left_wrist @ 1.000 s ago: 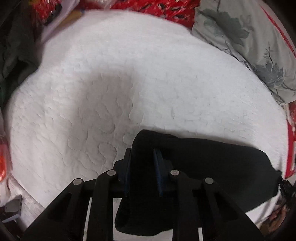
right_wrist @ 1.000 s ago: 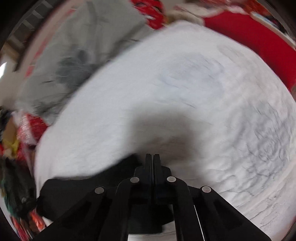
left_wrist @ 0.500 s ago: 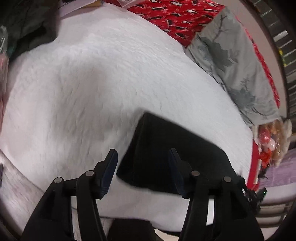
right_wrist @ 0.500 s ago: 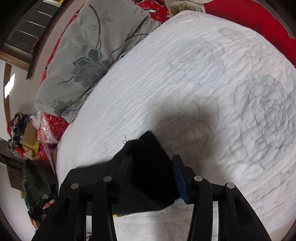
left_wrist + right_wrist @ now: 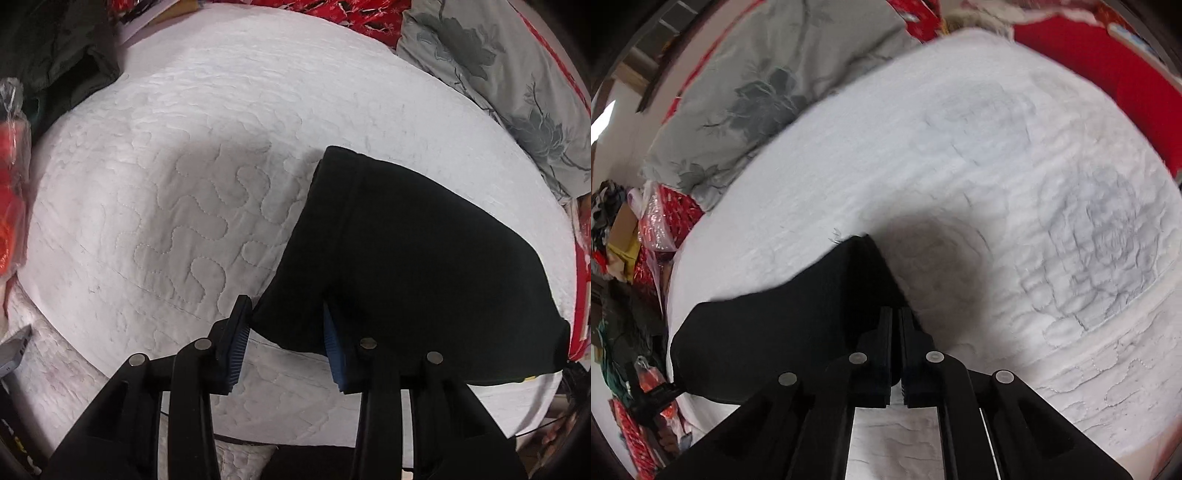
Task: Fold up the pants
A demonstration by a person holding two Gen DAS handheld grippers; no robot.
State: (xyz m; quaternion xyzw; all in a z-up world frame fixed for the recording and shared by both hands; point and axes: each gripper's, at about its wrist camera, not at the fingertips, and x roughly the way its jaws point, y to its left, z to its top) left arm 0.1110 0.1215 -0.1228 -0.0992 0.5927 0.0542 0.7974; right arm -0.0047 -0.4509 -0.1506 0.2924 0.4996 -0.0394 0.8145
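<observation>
- In the left wrist view our left gripper [image 5: 286, 334] stands with its fingers spread. The near corner of the black pants [image 5: 406, 266] lies between the blue pads [image 5: 236, 343], but neither pad presses on the cloth: released.
- In the right wrist view our right gripper [image 5: 895, 347] has its fingers drawn together with only a thin slit between them. The pants [image 5: 798, 317] edge runs right up to the fingertips; we cannot tell whether cloth is pinched in the slit, and that view is blurred.
- The pants lie as a compact dark bundle at the near edge of the white quilt [image 5: 166, 192], toward its near right corner in the left view. The bundle looks flat and layered.
- Judgement: a fold has been laid and we are in the regrasp step. The next move calls for closing the left fingers on the near corner, confirming the right grip, then lifting both ends together to carry one over the other.
- The far part of the quilt is bare, so the cloth has room to swing.
- Surroundings: a grey floral pillow [image 5: 509, 74] at the far right corner, red fabric [image 5: 351, 14] beyond the far edge, dark green clothing [image 5: 51, 55] at the far left corner, a red packet [image 5: 11, 192] off the left edge.
- Risk: the bundle sits at the quilt's near edge and could slip off during lifting.
</observation>
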